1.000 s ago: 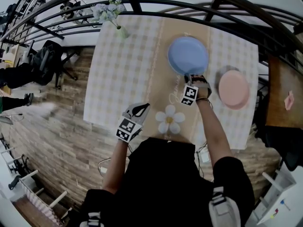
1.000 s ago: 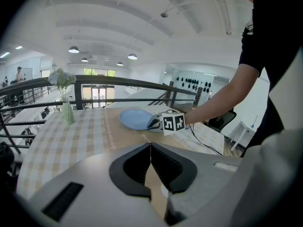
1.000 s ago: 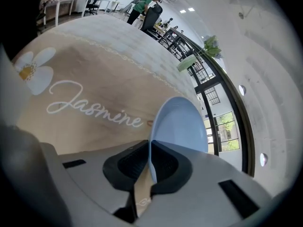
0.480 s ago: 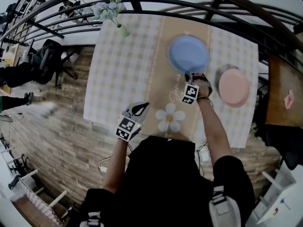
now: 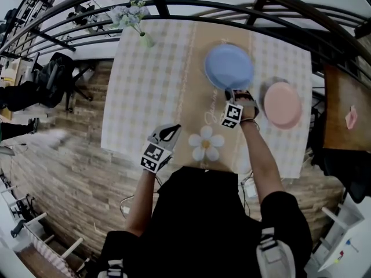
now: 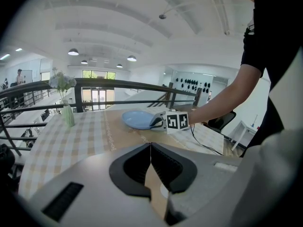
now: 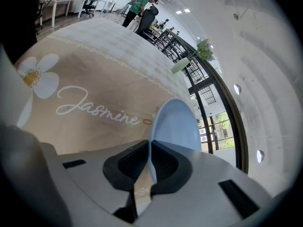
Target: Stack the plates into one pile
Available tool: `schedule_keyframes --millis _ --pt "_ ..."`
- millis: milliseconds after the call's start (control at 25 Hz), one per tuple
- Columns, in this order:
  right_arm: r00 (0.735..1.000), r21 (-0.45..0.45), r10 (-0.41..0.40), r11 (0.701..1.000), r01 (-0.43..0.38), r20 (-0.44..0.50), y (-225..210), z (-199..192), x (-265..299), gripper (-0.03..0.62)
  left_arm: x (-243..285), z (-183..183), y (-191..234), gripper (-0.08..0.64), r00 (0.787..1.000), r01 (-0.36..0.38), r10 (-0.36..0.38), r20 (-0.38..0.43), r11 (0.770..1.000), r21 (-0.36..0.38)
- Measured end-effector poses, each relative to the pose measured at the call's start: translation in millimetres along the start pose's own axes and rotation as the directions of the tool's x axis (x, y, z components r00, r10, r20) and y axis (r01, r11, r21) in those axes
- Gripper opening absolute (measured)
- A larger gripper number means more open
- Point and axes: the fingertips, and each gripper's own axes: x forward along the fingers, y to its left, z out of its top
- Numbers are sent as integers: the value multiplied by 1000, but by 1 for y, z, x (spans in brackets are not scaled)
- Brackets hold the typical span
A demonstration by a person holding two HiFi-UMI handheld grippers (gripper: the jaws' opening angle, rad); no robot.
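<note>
A blue plate [image 5: 229, 66] lies on the checked tablecloth toward the far side of the table. My right gripper [image 5: 233, 92] is shut on its near rim, and in the right gripper view the blue plate [image 7: 176, 126] runs edge-on between the jaws. A pink plate [image 5: 282, 105] sits to the right of it, near the table's right edge. My left gripper [image 5: 170, 133] hovers over the near edge of the table, jaws together with nothing between them. From the left gripper view the blue plate [image 6: 139, 119] and the right gripper's marker cube [image 6: 176, 121] show across the table.
A vase of flowers [image 5: 142, 33] stands at the far left corner. A white daisy print [image 5: 205, 144] and script lettering mark the beige runner [image 5: 191, 86]. A black railing [image 5: 243, 7] runs past the table's far side. A dark wooden table [image 5: 342, 114] stands to the right.
The right gripper stays shut on the blue plate's rim and has barely shifted. The left gripper has not moved.
</note>
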Motion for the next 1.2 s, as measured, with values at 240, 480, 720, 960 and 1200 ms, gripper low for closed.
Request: schedule_keyframes --millis 240,480,720,960,1200 --pt "1000 6 -6 1000 6 -18 -1 -12 -12 18 1 4 -10 3 1000 12 -12 6 1000 9" --pt "999 7 -23 1000 24 -37 -1 -28 -26 20 2 5 -20 3 1000 17 -17 3 1000 16" --pt "998 17 -20 1000 21 -63 2 -50 -41 21 3 10 -35 3 1000 26 -26 12 999 21" --pt "997 22 -31 999 33 -77 1 -67 -61 21 7 17 -50 3 999 31 -31 20 999 26" --pt "995 21 -34 999 36 -92 4 -87 -78 23 13 25 -69 3 999 35 -36 38 999 28"
